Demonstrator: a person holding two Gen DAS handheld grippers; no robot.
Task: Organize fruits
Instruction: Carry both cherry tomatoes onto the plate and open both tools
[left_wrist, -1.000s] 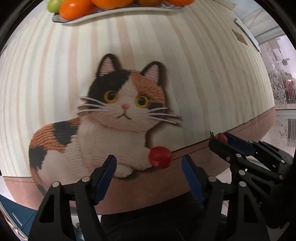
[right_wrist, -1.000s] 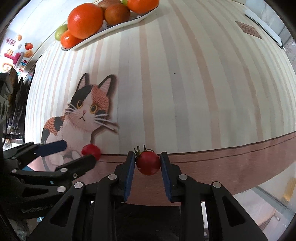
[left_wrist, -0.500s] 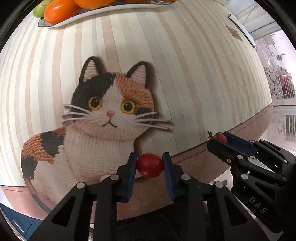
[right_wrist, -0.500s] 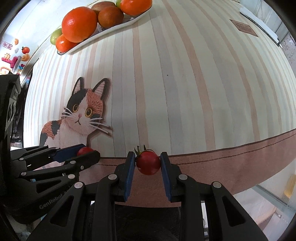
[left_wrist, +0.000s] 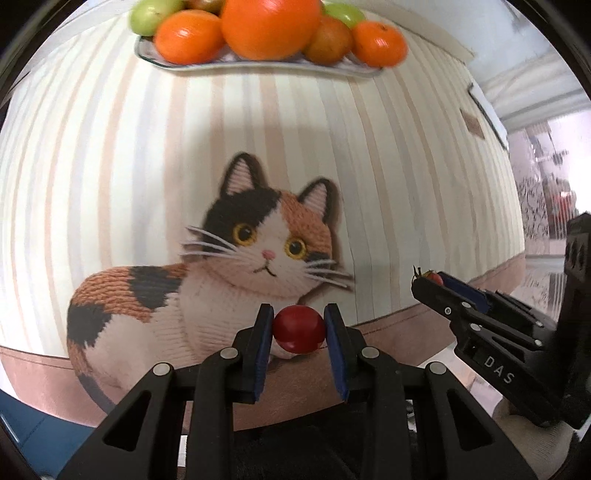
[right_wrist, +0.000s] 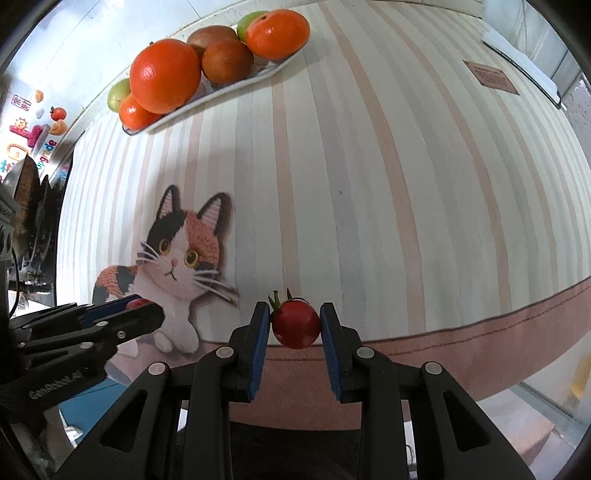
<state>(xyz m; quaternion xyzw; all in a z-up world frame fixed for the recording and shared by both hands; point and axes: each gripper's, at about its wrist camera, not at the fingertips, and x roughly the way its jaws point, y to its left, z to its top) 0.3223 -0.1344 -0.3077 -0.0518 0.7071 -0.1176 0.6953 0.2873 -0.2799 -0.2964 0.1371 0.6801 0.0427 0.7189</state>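
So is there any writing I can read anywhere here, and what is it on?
"DAS": black right gripper, seen from the left wrist.
"GenRobot.AI", roughly, upside down: black left gripper.
Brown rectangular label on the striped tablecloth: too small.
Colourful wall stickers: too blurred.

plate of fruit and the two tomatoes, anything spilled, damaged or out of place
Nothing stands out. The plate sits flat at the far side of the tablecloth with its fruit piled on it, none spilled. The left gripper and right gripper each hold an intact tomato.
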